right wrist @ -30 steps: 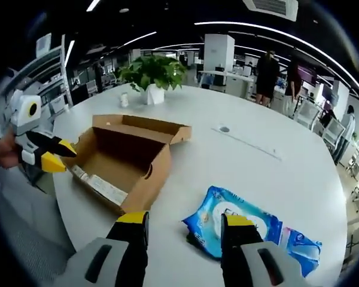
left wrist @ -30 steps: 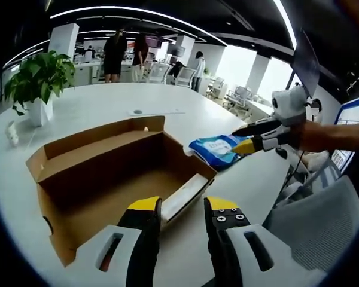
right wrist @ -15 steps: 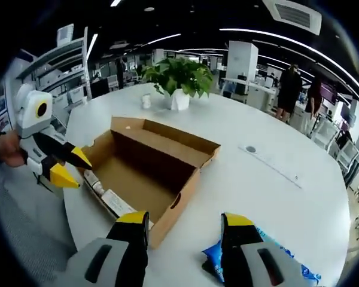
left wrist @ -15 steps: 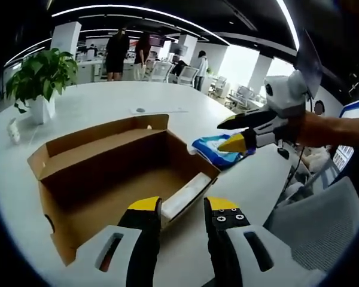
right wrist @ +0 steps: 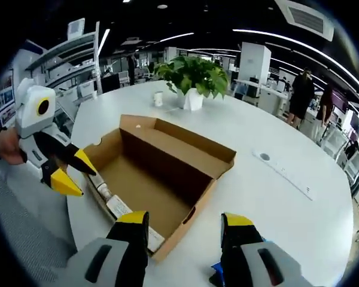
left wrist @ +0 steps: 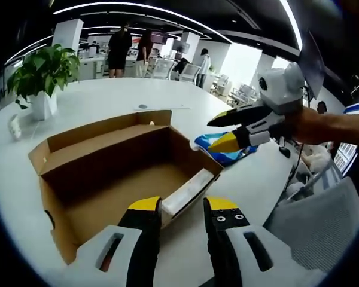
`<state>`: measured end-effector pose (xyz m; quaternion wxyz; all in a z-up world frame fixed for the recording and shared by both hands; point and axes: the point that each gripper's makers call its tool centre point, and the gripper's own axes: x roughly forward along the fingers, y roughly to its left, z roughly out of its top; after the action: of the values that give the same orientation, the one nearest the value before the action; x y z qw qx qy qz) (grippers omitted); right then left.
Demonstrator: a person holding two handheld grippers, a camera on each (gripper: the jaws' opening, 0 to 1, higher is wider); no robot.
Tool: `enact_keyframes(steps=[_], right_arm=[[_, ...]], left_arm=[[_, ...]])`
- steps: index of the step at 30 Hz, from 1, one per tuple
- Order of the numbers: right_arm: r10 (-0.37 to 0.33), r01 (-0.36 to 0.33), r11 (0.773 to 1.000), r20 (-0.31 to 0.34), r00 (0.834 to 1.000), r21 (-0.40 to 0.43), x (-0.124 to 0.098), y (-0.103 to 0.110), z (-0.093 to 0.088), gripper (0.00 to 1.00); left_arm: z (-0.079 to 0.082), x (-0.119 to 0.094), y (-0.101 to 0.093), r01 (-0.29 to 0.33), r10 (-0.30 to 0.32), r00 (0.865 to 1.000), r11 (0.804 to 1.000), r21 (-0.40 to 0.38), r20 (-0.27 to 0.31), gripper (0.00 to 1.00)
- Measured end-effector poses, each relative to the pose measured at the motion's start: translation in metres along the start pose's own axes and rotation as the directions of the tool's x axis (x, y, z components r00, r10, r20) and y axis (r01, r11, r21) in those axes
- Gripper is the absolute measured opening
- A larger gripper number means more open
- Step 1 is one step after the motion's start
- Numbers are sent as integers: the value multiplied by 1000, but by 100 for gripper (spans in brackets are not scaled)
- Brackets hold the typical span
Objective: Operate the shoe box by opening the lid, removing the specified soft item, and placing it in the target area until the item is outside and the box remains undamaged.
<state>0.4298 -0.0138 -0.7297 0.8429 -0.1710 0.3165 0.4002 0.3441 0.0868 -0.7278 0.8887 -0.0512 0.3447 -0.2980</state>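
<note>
**Spotter:** Jaws first, what have you got?

**Operator:** My left gripper [left wrist: 180, 206] has its jaws parted a little with nothing between them, tips low at the near edge of the shoe box [left wrist: 116, 173]. My right gripper [right wrist: 184, 220] is spread wide, also empty, hanging above the box's corner.

**Spotter:** And the box itself?

**Operator:** Open, lid flap standing along the far side. Inside I see bare cardboard and a pale folded strip [left wrist: 190, 190] lying against the near wall. No soft item in there.

**Spotter:** So where is it?

**Operator:** The blue soft pack [left wrist: 224, 149] lies on the white table [left wrist: 107, 101] just beyond the box's right corner, partly behind my right gripper in the left gripper view. In the right gripper view a blue corner of it pokes out between my own jaws. I judge the removal done.

**Spotter:** Risks from here?

**Operator:** My right jaws sit close over the cardboard rim; dropping them could crease or tear a wall. A careless sweep could also nudge the pack back against the box. The potted plant [right wrist: 192, 76] is well beyond the box, no worry.
</note>
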Motion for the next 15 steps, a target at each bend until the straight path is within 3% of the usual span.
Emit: enact_keyframes(steps=[4,15], right_arm=[[29,-28,999,10,1000,-26,5,6,6,46],[91,-94,993,-39,995,-78,21,18,3,46]], left_arm=[[-1,0,0,-1,1,1000,1000,-3,-5,28],[-1,0,3,-5,5,1000,1000,-12,-5,28]])
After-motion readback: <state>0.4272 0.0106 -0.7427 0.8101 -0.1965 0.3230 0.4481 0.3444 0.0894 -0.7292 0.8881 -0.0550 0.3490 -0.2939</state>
